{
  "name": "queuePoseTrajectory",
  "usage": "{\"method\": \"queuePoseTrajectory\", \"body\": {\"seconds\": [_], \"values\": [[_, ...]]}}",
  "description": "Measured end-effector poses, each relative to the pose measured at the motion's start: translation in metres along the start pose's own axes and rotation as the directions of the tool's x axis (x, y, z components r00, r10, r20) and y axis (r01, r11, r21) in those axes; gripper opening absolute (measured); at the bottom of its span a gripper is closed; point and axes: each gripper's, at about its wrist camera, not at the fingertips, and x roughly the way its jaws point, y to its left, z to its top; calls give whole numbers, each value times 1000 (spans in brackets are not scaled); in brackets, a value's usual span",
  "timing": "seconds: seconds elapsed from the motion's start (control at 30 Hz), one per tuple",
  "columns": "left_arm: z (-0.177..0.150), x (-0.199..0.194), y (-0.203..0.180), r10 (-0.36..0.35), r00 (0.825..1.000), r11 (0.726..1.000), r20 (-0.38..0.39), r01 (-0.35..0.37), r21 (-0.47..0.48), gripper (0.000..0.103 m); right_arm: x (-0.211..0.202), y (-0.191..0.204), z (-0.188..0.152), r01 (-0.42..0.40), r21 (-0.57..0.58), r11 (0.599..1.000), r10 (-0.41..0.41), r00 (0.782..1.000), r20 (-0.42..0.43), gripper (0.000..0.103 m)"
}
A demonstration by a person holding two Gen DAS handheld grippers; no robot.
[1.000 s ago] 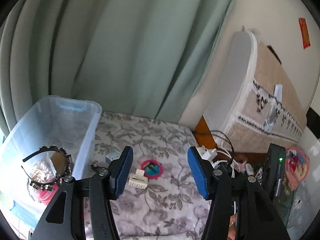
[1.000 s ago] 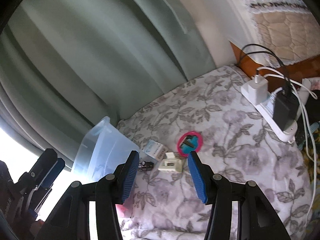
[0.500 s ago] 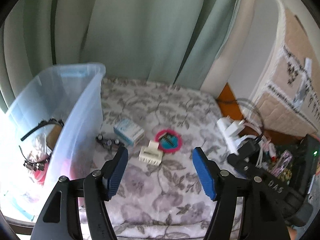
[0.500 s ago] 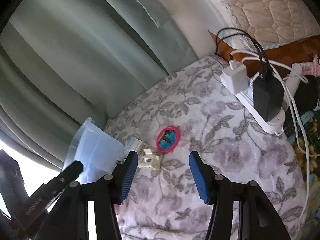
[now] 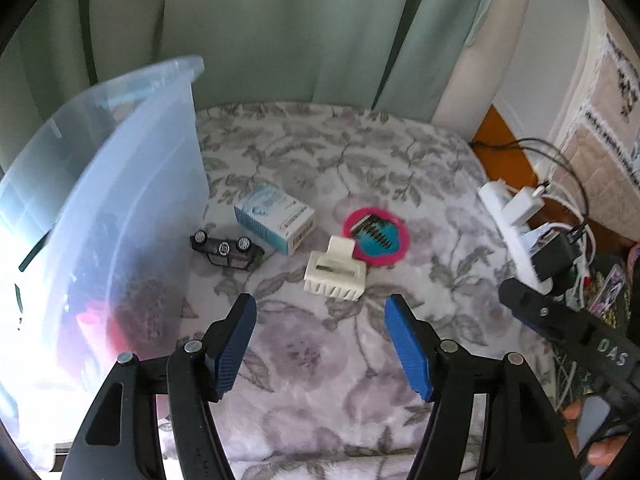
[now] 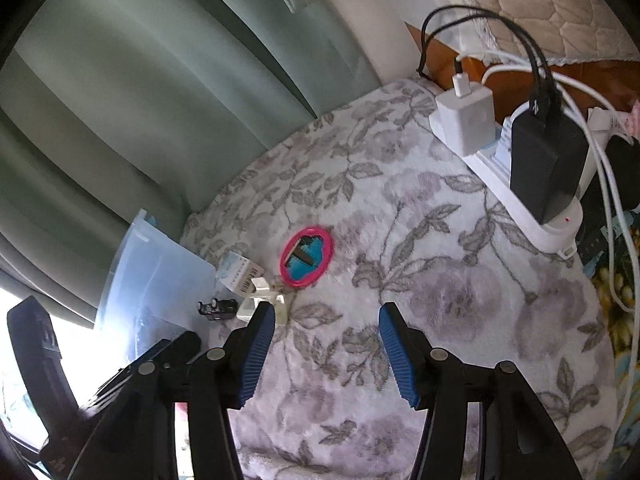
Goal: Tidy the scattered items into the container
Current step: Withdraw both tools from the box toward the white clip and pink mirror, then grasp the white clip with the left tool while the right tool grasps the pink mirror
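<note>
A clear plastic bin (image 5: 100,200) stands at the left on the floral blanket (image 5: 344,380), with dark and red items inside. Beside it lie an overturned black toy car (image 5: 226,250), a small blue-white box (image 5: 275,222), a cream hair claw clip (image 5: 335,273) and a pink round mirror (image 5: 376,236). My left gripper (image 5: 320,336) is open and empty, just short of the clip. My right gripper (image 6: 326,344) is open and empty, above the blanket. In the right wrist view the mirror (image 6: 307,258), box (image 6: 240,274), car (image 6: 218,307) and bin (image 6: 160,272) lie ahead to the left.
A white power strip (image 5: 516,232) with chargers and cables lies at the blanket's right edge, also in the right wrist view (image 6: 520,168). Green curtains (image 5: 300,28) hang behind. A quilted headboard (image 6: 540,4) stands at the right.
My left gripper has swung right and down, off the bin and toward the scattered items. My right gripper has moved forward and right, nearer the power strip. Both stay open.
</note>
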Motion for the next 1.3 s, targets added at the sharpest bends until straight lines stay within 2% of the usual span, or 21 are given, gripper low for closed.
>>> {"method": "queuePoseTrajectory", "body": {"seconds": [0.23,0.4,0.63,0.83,1.1,1.3], "values": [[3,26,0,14,999,1000,-32,-14,21,68,15,2,0,28,-25,999,-29,999,-28,58],[5,41,-17,-1,999,993,-47,6,114,68,27,3,3,43,-45,998,-45,998,-50,58],[9,68,-28,25,998,978,-55,-13,207,68,34,-5,4,70,-40,997,-72,995,-67,58],[13,88,-22,41,997,977,-63,-27,211,68,39,-8,3,86,-43,995,-90,992,-84,58],[14,97,-17,10,998,985,-66,2,171,67,45,-6,3,109,-65,992,-115,988,-101,58],[15,105,-9,-14,997,993,-82,24,119,56,51,-4,1,126,-82,989,-135,984,-117,58]]}}
